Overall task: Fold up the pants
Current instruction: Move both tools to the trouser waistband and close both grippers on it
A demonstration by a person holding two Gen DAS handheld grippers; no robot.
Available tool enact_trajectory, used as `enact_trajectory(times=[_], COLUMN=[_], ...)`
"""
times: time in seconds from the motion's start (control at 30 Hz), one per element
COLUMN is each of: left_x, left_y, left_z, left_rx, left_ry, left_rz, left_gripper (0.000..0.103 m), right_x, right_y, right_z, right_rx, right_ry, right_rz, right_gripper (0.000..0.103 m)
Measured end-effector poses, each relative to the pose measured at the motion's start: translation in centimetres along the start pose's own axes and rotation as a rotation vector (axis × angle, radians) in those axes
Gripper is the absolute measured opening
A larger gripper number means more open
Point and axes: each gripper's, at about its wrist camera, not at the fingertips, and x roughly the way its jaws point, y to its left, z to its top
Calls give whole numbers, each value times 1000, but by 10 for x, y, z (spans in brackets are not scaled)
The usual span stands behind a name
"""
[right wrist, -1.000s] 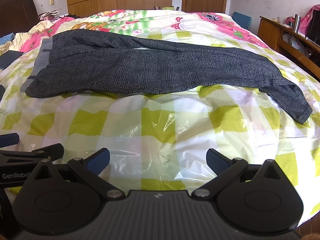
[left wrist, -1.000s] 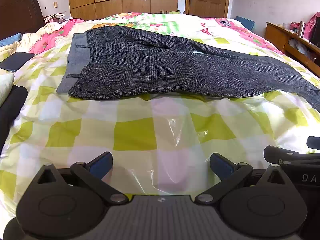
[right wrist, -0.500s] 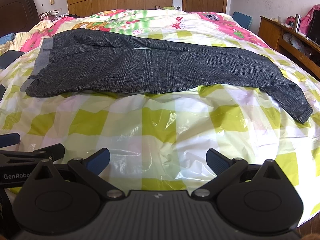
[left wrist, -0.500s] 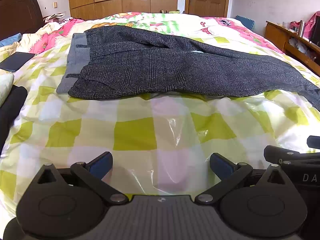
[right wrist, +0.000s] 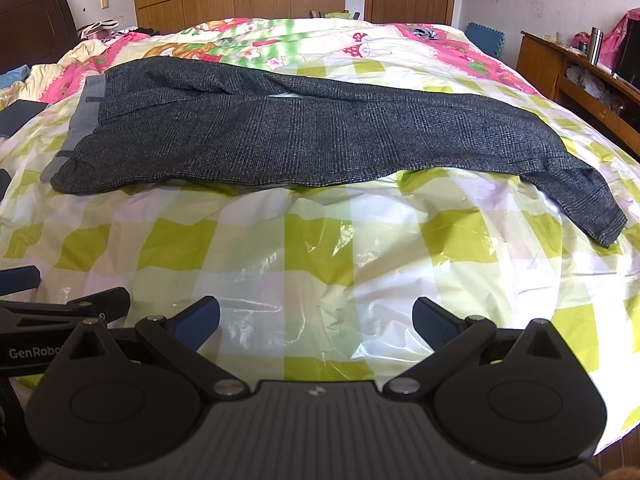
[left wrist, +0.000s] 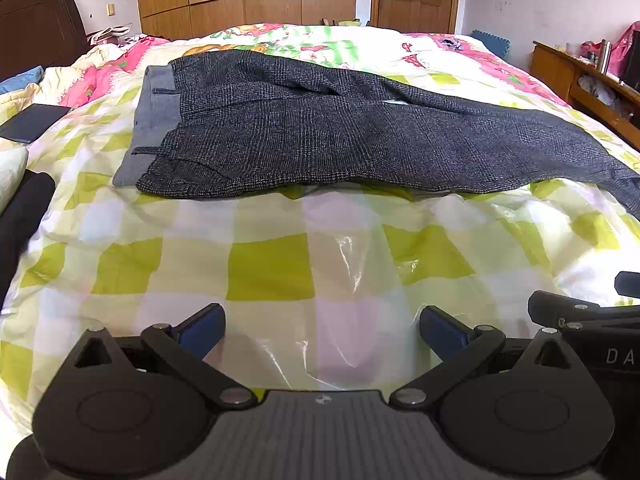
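Pants [right wrist: 304, 140]: dark checked trousers, laid lengthwise across the middle of the bed [right wrist: 320, 264], apparently already doubled leg over leg; grey waistband [left wrist: 154, 120] toward the bed's left edge, cuffs [right wrist: 596, 216] draped toward the right edge.
Left gripper [left wrist: 320, 326]: jaws spread wide and empty, held over bare checked cover near the bed's near edge, well apart from the cloth.
Right gripper [right wrist: 316, 318]: jaws likewise wide apart, nothing held, just beside the left gripper, short of the pants' near hem.
Step in hand: judged to be the approach before the first grasp; no crosswise fold is yet made.
Technique: the cuff end is best taken by the right gripper and the waistband steadied by the left, both layers being pinched together.
Caution: the glossy plastic film [right wrist: 320, 240] over the cover is likely slippery, so the cloth should be lifted rather than dragged.
Alignment: cuffs should be carried over to meet the waistband squarely.
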Motion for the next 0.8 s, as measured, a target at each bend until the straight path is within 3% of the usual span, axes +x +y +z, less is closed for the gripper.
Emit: enact_trajectory(times=[0.43,0.8], left_x=[2,28], left_y=[2,40], left_z=[4,38], left_rx=[10,33], left_ry=[-14,-51], left_rz=[11,75], left_gripper=[103,103], right_x=[2,36], right_y=[4,37], right_z=[4,58], right_rx=[-14,-78], right_ry=[-9,-39], right_rz=[16,85], right_gripper=[102,102])
